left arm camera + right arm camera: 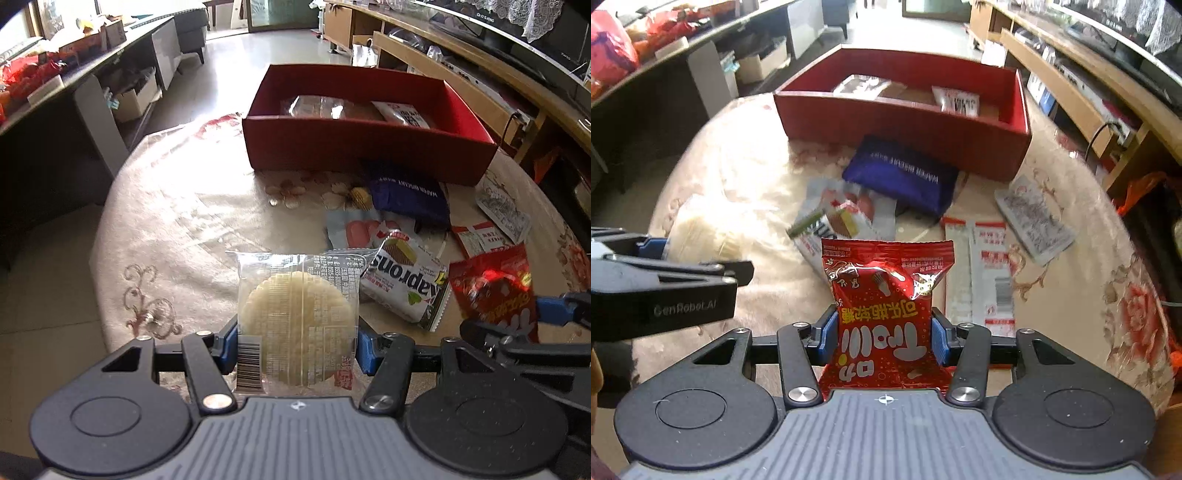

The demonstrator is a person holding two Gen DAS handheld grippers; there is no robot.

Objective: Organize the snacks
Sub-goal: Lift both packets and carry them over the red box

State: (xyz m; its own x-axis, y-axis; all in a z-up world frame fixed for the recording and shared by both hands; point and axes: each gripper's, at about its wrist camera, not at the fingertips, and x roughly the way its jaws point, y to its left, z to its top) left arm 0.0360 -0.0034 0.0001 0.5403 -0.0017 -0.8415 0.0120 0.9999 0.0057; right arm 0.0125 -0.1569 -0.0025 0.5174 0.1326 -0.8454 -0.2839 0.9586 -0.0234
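My left gripper [297,341] is shut on a clear-wrapped round wafer cookie [299,325], held above the table's near edge. My right gripper [884,338] is shut on a red candy bag [886,314]; the bag also shows in the left wrist view [495,288]. A red box [369,147] stands at the far side of the table; it also shows in the right wrist view [905,122]. It holds a clear packet [317,107] and a white packet [404,114]. A dark blue wafer bag [901,173], a white Kaprons pack [406,280] and other packets lie between me and the box.
The round table has a floral cloth [177,229]. White and red flat sachets [979,266] and a grey printed packet [1034,218] lie at the right. A dark desk [55,110] stands at the left and a wooden TV unit [480,74] at the right.
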